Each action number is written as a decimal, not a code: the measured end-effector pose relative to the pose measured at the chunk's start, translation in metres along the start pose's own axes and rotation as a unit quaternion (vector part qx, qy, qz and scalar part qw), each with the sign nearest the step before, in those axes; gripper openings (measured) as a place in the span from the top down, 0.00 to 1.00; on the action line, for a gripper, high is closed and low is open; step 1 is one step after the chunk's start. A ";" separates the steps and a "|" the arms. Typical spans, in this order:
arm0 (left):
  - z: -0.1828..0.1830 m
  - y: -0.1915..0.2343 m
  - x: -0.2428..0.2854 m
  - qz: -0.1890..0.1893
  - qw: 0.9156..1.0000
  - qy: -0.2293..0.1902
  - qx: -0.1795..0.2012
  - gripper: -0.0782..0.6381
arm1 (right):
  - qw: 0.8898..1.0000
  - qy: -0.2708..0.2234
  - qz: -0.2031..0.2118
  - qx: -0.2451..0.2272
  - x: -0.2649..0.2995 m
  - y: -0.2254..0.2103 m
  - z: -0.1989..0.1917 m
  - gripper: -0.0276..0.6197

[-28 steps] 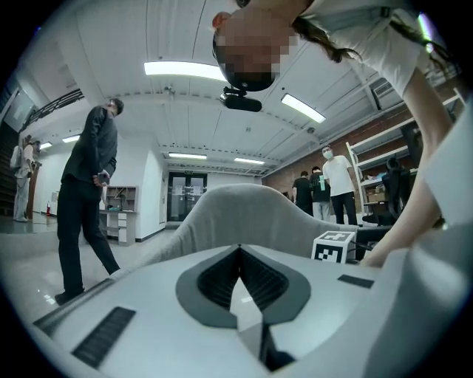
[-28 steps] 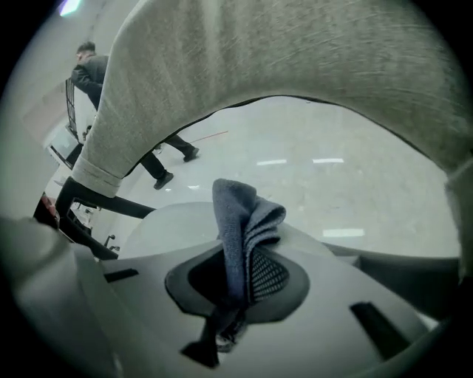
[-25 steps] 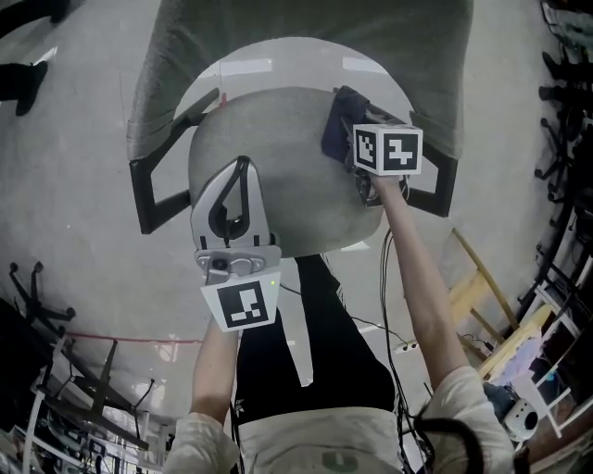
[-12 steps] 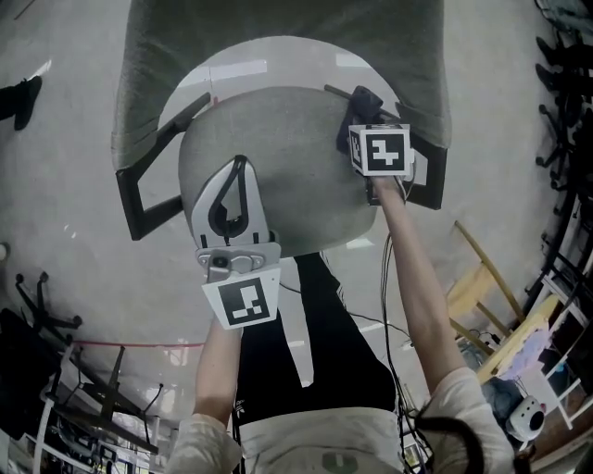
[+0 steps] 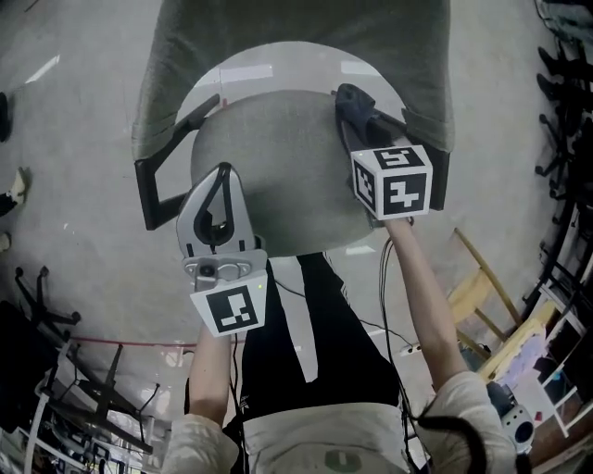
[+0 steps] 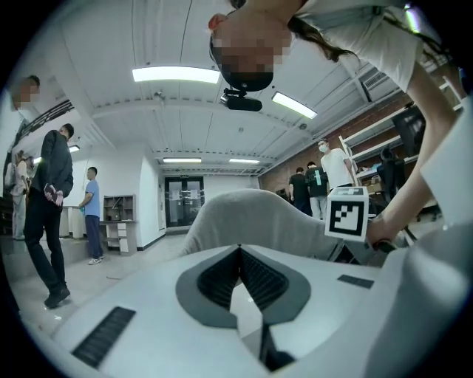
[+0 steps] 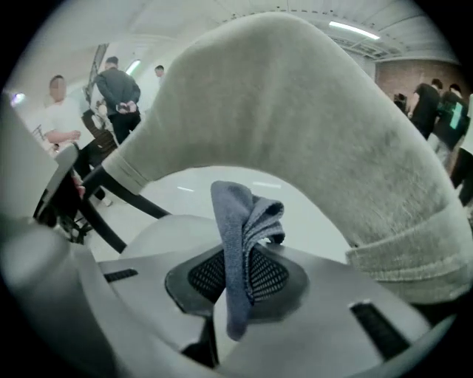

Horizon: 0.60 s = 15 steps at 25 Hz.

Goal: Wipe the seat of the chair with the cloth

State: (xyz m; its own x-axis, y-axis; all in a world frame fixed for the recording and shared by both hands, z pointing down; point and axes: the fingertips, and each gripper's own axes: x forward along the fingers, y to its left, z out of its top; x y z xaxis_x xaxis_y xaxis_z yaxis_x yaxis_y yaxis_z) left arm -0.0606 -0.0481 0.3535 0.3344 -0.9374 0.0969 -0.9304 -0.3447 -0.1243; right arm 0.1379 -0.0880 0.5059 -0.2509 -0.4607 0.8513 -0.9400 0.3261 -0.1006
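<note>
Head view: The grey fabric-covered chair seat [image 5: 287, 157] lies below the camera, with its grey padded backrest [image 5: 296, 28] at the top of the frame and a black armrest [image 5: 159, 185] at the seat's left. The left hand-held gripper [image 5: 222, 176] is over the seat's front-left part with its jaws together. The right hand-held gripper [image 5: 363, 125] is at the seat's rear-right edge. The dark blue-grey cloth [image 5: 352, 100] projects from its tips towards the backrest. Contact between cloth and seat cannot be confirmed.

Left gripper view: The left hand-held gripper [image 6: 238, 255] has its jaws closed tip to tip, with nothing between them. The backrest [image 6: 251, 218] rises beyond.

Right gripper view: The right hand-held gripper [image 7: 236, 277] is clamped on the cloth [image 7: 240, 236], which stands bunched and folded above the jaws. The backrest [image 7: 295, 111] fills the upper frame.
</note>
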 end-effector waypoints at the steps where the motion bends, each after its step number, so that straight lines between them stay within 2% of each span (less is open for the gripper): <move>1: 0.003 0.007 -0.003 0.007 1.000 -0.001 0.001 0.87 | 1.000 -0.010 0.026 -0.001 -0.006 0.019 0.008 0.88; 5: 0.011 0.032 -0.017 0.034 0.999 0.000 0.005 0.87 | 0.989 -0.033 0.144 0.023 -0.019 0.101 0.030 0.88; 8: 0.013 0.049 -0.035 0.053 0.999 0.005 0.002 0.87 | 0.977 -0.025 0.209 0.021 -0.017 0.162 0.028 0.88; 12: 0.011 0.066 -0.058 0.075 0.997 0.008 -0.004 0.87 | 0.962 0.002 0.268 0.059 0.000 0.232 0.011 0.88; 15: 0.004 0.074 -0.072 0.089 0.996 0.015 -0.009 0.87 | 0.953 0.019 0.285 0.103 0.022 0.271 -0.003 0.88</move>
State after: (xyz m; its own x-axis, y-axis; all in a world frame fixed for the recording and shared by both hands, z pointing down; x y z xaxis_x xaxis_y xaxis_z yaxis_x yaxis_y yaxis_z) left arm -0.1531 -0.0062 0.3332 0.1602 -0.9815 0.1048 -0.9772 -0.1727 -0.1235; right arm -0.1221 -0.0073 0.4993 -0.7299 -0.2263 0.6451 -0.6795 0.3435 -0.6483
